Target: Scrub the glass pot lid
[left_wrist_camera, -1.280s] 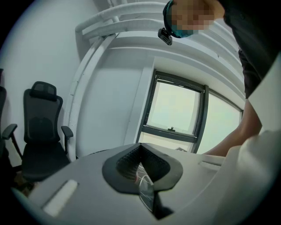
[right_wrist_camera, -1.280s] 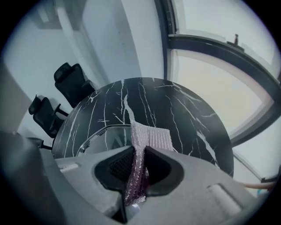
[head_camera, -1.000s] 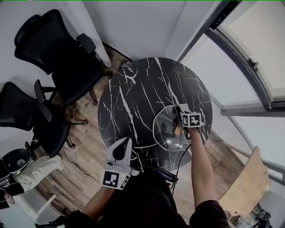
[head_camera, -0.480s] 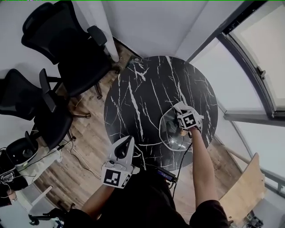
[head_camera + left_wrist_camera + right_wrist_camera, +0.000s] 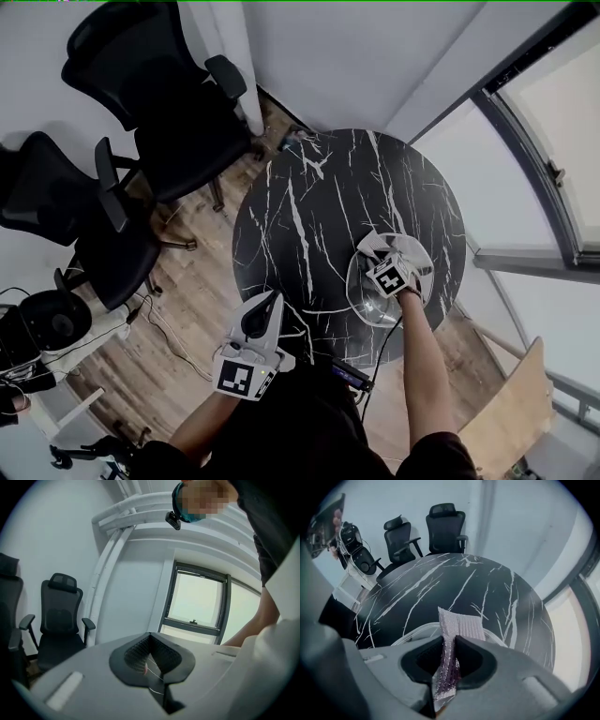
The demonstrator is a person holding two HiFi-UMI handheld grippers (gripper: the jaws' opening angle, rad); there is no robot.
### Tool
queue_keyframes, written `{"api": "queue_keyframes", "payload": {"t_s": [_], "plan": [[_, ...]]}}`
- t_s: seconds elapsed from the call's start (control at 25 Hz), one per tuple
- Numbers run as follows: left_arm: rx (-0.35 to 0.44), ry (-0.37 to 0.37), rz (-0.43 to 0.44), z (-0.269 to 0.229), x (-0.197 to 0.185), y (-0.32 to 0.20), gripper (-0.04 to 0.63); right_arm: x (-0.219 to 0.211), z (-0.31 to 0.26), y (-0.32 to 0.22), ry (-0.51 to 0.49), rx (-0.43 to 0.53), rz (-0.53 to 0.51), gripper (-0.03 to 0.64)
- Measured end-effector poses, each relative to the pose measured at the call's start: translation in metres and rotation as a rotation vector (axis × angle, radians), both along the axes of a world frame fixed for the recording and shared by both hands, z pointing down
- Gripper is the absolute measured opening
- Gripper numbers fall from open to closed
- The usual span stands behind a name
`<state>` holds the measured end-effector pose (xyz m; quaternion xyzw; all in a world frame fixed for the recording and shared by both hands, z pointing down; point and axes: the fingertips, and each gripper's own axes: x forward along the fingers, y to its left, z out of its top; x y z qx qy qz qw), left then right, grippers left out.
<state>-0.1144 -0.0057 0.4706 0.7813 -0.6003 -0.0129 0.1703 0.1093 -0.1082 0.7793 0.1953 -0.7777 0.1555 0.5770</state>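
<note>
Right gripper [image 5: 380,259] is clamped on a grey-purple scrub pad [image 5: 458,626]. In the right gripper view the jaws pinch the pad's lower part and the free end sticks out ahead of them.

The glass pot lid [image 5: 367,298] lies flat on the black marble table [image 5: 309,216], at center right of the head view. The right gripper sits directly over it. In the right gripper view the lid rim [image 5: 411,634] curves just below and ahead of the jaws, so the pad end points down and forward onto the glass. I can't tell if pad and glass are touching.

Key relation: the lid is under the right tongs, not off to a side. The lid is round, so it has no long axis. The pad strip's long axis runs out along the jaws, toward the frame's upper left in the head view. My read is that the next stroke is a sweep across the glass. The knob isn't visible, probably hidden under the gripper.

Left gripper [image 5: 265,306] has its jaws together and nothing between them. It is off the table edge at lower left of the head view, well apart from the lid. Its camera looks up at a window [image 5: 194,604]. The right arm is clearly the nearer 1.

Nothing holds the lid down, so it could slide under pressure.

Writing: none readable. The cube markers are only black-and-white patterns. 2 office chairs [image 5: 169,103] show no labels.
</note>
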Motion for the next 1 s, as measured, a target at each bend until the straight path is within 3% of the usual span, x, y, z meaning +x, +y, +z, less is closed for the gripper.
{"api": "queue_keyframes", "payload": {"t_s": [0.48, 1.0], "plan": [[0.018, 0.011, 0.073, -0.005, 0.006, 0.010, 0.002, -0.020, 0.007, 0.061, 0.076, 0.087, -0.190, 0.067], [0.034, 0.001, 0.121, -0.014, 0.021, 0.017, 0.002, -0.031, 0.013, 0.124, 0.032, 0.097, -0.201, 0.067]]}}
